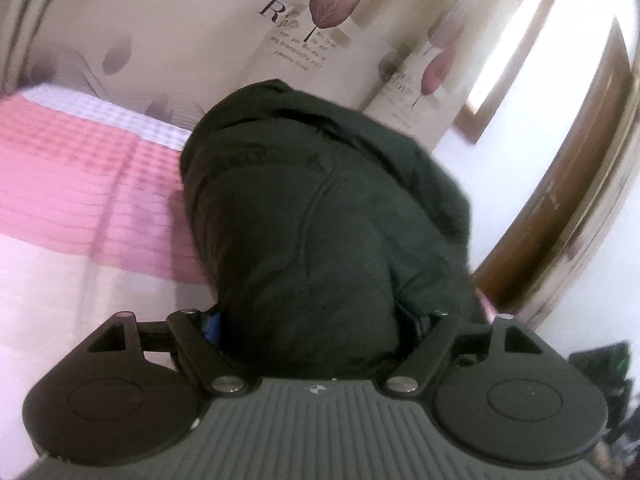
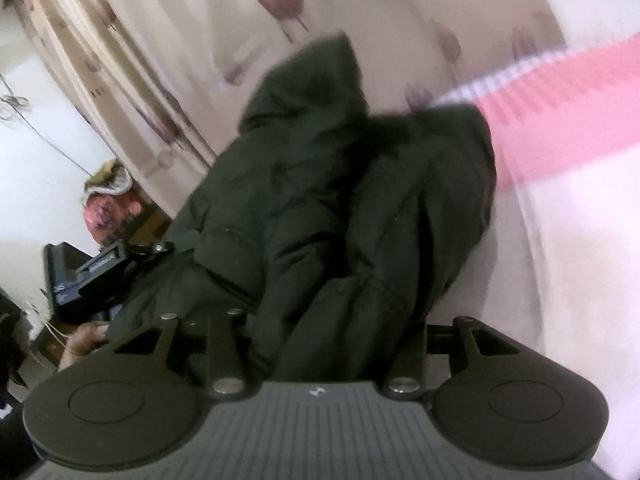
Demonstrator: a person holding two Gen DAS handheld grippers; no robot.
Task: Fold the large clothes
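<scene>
Left wrist: both tongs (image 1: 314,324) (image 2: 332,332) pinching dark jacket (image 1: 320,208) over pink bedspread (image 1: 80,184); leaf-print curtain (image 1: 180,32) behind

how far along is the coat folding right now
Done: the dark coat is already bunched into thick layers rather than spread flat on the pink and white bedding. In hand: the left gripper and the right gripper each have a thick bundle of it between their fingers, apparently gripped. Left: the hood end sticks up loosely, so the final fold and laying it down flat remain.
</scene>
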